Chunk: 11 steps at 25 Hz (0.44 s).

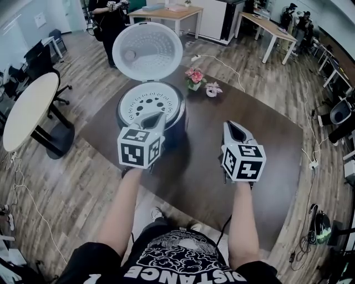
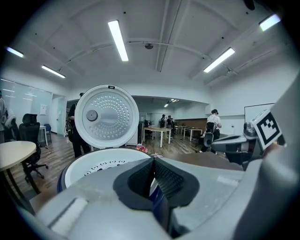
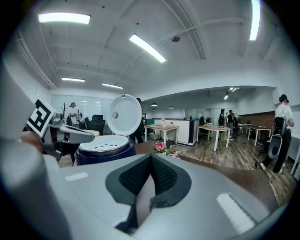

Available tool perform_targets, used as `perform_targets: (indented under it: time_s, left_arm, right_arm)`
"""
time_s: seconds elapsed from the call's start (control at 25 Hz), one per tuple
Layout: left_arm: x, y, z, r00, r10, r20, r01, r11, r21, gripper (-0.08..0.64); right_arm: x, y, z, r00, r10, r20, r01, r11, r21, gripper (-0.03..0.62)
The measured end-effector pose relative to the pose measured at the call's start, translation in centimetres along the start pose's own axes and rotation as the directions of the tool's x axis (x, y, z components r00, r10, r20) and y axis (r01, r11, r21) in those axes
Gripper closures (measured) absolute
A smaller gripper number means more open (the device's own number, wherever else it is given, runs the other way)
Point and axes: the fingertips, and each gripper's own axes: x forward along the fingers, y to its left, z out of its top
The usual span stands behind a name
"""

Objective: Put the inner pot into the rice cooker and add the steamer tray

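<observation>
The rice cooker point(image 1: 177, 119) stands on a dark brown table point(image 1: 272, 144) with its lid point(image 1: 147, 51) swung up and back. The white perforated steamer tray point(image 1: 145, 102) sits in the cooker's mouth, level with the rim (whatever lies beneath it is hidden). The left gripper point(image 1: 160, 116) hovers at the cooker's near edge. Its jaws are pressed together with nothing between them, and its tip overlaps the tray's near rim in the head view. Whether it touches the rim cannot be told. In the left gripper view, that gripper's own body covers the cooker's front wall. The right gripper point(image 1: 233, 126) is off to the cooker's right over bare tabletop, jaws likewise closed and empty. Beyond the cooker on its right side stand a small pot of pink flowers point(image 1: 194, 77) and, just beside it, a smaller white piece point(image 1: 212, 89). A round pale table point(image 1: 28, 108) stands on the wooden floor to the cooker's left. A person in dark clothes point(image 1: 108, 16) stands behind the raised lid.
</observation>
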Motion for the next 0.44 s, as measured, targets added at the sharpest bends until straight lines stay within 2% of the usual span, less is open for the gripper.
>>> perform_targets:
  time_s: [0.44]
  left_arm:
    - [0.0, 0.16, -0.07, 1.0, 0.003, -0.012, -0.003, 1.0, -0.01, 0.557]
  right_arm:
    - [-0.13, -0.07, 0.13, 1.0, 0.003, 0.001, -0.003, 1.0, 0.0, 0.592]
